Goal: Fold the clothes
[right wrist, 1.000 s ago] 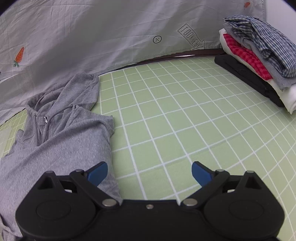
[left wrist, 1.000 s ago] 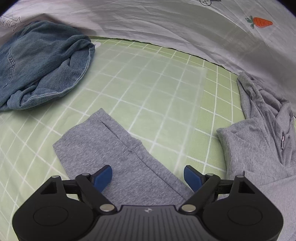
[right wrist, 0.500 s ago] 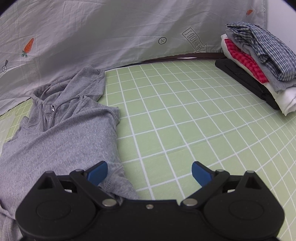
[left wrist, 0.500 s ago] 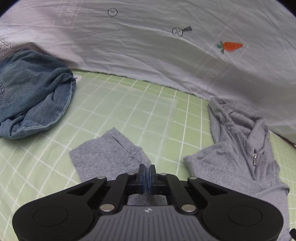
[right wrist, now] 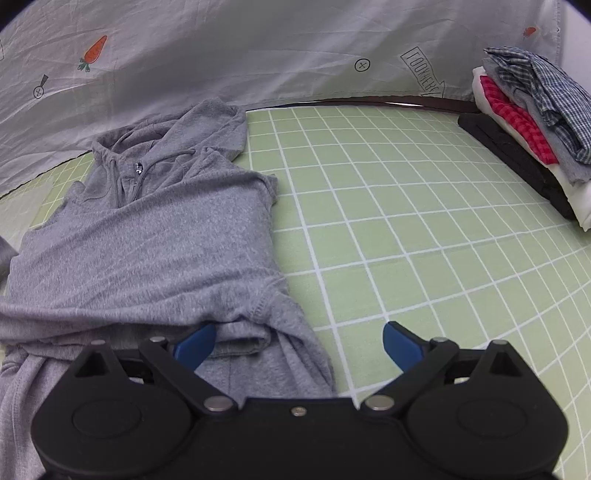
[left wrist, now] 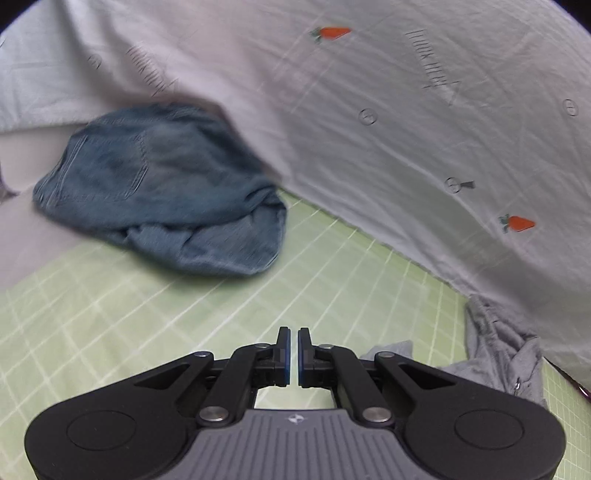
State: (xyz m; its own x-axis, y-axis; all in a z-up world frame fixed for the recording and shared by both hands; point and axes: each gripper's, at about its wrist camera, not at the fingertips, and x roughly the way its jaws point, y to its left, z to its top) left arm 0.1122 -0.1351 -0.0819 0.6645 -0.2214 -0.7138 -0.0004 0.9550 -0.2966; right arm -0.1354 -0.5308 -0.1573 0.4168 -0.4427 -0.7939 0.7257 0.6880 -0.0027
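Left wrist: the left gripper is clenching tight; whether grey cloth is caught in it, I cannot tell (the view is blurring). Jeans are lying on the green grid mat.

Right wrist: the right gripper is gaping, hovering over the grey hoodie lying on the mat's left.

Green gridded mat; pale sheet with carrot prints, apparently draped behind
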